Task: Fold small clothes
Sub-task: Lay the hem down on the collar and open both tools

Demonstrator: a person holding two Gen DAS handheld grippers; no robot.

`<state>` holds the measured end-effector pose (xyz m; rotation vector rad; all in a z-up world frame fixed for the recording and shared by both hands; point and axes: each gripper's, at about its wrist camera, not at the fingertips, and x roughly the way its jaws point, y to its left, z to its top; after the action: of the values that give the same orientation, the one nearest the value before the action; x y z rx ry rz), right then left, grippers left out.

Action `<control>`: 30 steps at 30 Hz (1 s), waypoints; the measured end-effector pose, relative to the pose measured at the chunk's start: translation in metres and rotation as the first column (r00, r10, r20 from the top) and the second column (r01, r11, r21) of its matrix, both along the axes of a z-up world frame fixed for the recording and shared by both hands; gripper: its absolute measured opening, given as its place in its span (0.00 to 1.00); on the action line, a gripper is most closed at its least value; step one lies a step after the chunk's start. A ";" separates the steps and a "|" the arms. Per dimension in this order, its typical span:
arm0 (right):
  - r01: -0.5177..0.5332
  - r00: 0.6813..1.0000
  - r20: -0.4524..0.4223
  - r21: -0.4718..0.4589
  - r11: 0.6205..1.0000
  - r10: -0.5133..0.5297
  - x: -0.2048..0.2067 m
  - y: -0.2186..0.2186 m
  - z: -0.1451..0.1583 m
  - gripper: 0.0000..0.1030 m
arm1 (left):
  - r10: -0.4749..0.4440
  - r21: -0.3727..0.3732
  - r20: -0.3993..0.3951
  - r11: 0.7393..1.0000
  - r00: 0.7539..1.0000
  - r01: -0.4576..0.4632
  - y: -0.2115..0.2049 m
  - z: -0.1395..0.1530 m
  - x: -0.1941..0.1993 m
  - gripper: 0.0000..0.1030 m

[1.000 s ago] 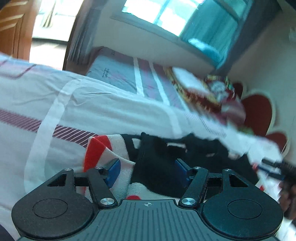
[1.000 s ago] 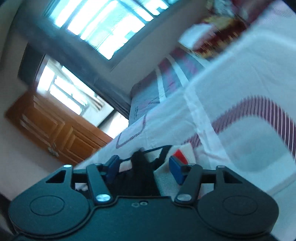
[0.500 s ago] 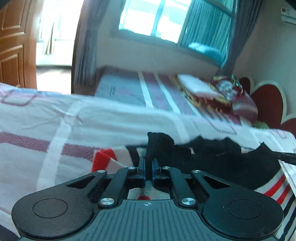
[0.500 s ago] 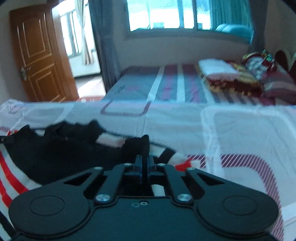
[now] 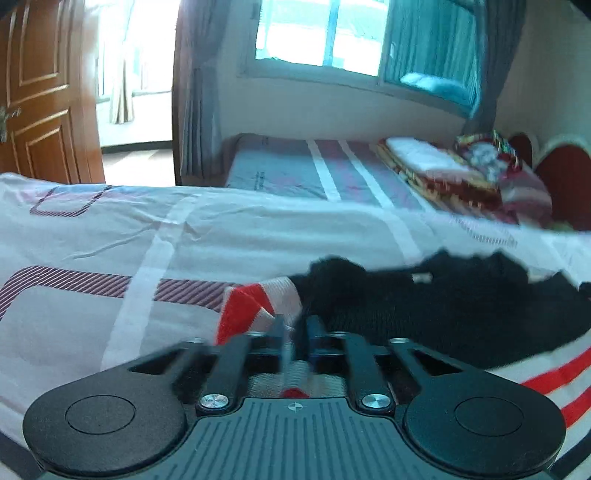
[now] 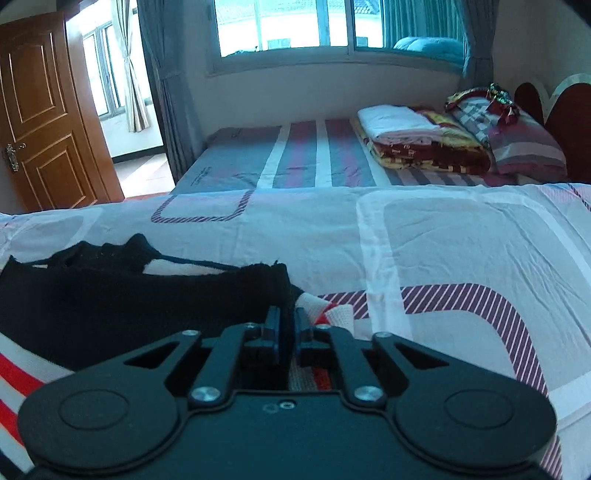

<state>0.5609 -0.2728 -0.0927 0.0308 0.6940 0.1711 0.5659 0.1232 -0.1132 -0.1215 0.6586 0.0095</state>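
A small knit garment, black with red and white stripes, lies on the white patterned bedsheet. My left gripper is nearly shut, its blue pads holding the garment's red-and-white left edge. In the right wrist view the same garment spreads to the left. My right gripper is nearly shut on the garment's right edge, where black fabric meets a red-and-white cuff. Both grippers sit low at the garment's near corners.
A second bed with a grey striped sheet stands beyond, holding folded blankets and a pillow. A wooden door is at the left, a window behind, and a red headboard at the right.
Both grippers went from open to shut on the garment's edges. The pinched black fabric that stood up half a second ago now lies lower and flatter on the bed.
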 end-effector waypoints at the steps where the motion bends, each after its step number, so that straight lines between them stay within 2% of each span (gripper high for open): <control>1: -0.014 0.999 0.048 -0.011 1.000 0.014 -0.008 0.003 0.009 0.33 | 0.004 -0.003 0.029 1.000 1.000 -0.004 0.000 0.007 -0.005 0.35; 2: -0.046 0.996 0.070 -0.023 0.999 0.048 -0.014 0.007 0.015 0.32 | -0.003 0.012 0.056 1.000 0.998 0.002 -0.003 0.016 -0.010 0.35; 3: -0.094 0.993 0.070 -0.025 0.995 0.096 -0.020 0.015 0.022 0.26 | -0.027 0.020 0.083 0.999 0.996 0.026 -0.011 0.025 -0.014 0.35; 5: -0.206 0.976 0.068 -0.035 0.978 0.208 -0.027 0.041 0.026 0.24 | -0.116 0.011 0.100 0.993 0.988 0.115 -0.035 0.034 -0.015 0.35; 7: -0.301 0.950 0.060 -0.082 0.950 0.306 -0.030 0.076 0.022 0.30 | -0.219 0.029 0.069 0.976 0.973 0.218 -0.069 0.032 -0.008 0.37; 9: -0.370 0.926 0.044 -0.080 0.926 0.374 -0.028 0.108 0.014 0.31 | -0.284 0.005 0.042 0.959 0.958 0.284 -0.094 0.024 -0.002 0.55; 12: -0.423 0.906 0.006 -0.078 0.903 0.424 -0.025 0.138 0.001 0.25 | -0.305 -0.039 0.024 0.951 0.952 0.306 -0.110 0.013 0.001 0.57; 13: -0.429 0.903 -0.006 -0.097 0.898 0.431 -0.027 0.145 -0.004 0.28 | -0.308 -0.028 0.004 0.951 0.951 0.308 -0.113 0.008 0.002 0.57; 15: -0.423 0.905 -0.009 -0.137 0.896 0.426 -0.030 0.143 -0.008 0.29 | -0.264 0.045 -0.037 0.963 0.964 0.265 -0.107 -0.003 0.001 0.57; 17: -0.354 0.933 -0.001 -0.195 0.915 0.360 -0.031 0.124 -0.007 0.29 | -0.216 0.047 -0.024 0.975 0.976 0.217 -0.075 -0.010 -0.006 0.56; 18: -0.284 0.956 0.004 -0.231 0.930 0.293 -0.030 0.104 -0.007 0.28 | -0.210 0.029 -0.009 0.977 0.978 0.210 -0.061 -0.011 -0.011 0.46; 19: -0.226 0.973 -0.001 -0.239 0.944 0.233 -0.027 0.082 -0.007 0.29 | -0.223 0.021 0.000 0.975 0.975 0.223 -0.049 -0.011 -0.016 0.41; 21: -0.147 0.989 -0.005 -0.158 0.976 0.148 -0.029 0.030 -0.006 0.23 | -0.240 0.057 0.007 0.969 0.971 0.239 -0.045 -0.009 -0.022 0.38; 23: -0.134 0.991 -0.021 -0.109 0.985 0.133 -0.033 0.014 -0.004 0.23 | -0.236 0.095 0.003 0.968 0.972 0.234 -0.056 -0.010 -0.019 0.39; 25: -0.125 0.992 -0.013 -0.162 0.979 0.124 -0.037 0.026 -0.001 0.25 | -0.211 0.098 -0.005 0.973 0.978 0.210 -0.064 -0.005 -0.019 0.46; 26: -0.108 0.994 0.003 -0.166 0.980 0.110 -0.041 0.029 0.004 0.26 | -0.200 0.089 -0.002 0.976 0.980 0.199 -0.069 0.002 -0.023 0.58; 27: -0.103 0.993 0.035 -0.145 0.984 0.110 -0.050 0.035 0.012 0.31 | -0.203 0.086 0.036 0.976 0.979 0.199 -0.076 0.010 -0.033 0.76; 28: -0.127 0.989 0.062 -0.118 0.985 0.135 -0.056 0.039 0.017 0.31 | -0.219 0.083 0.076 0.973 0.973 0.213 -0.082 0.014 -0.038 0.82; 30: -0.202 0.975 0.074 -0.083 0.976 0.208 -0.071 0.060 0.022 0.32 | -0.264 0.080 0.084 0.963 0.961 0.257 -0.105 0.020 -0.047 0.84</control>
<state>0.4904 -0.2126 -0.0702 -0.1196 0.6198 0.3431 0.5187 0.0181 -0.0935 0.0317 0.5753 -0.2266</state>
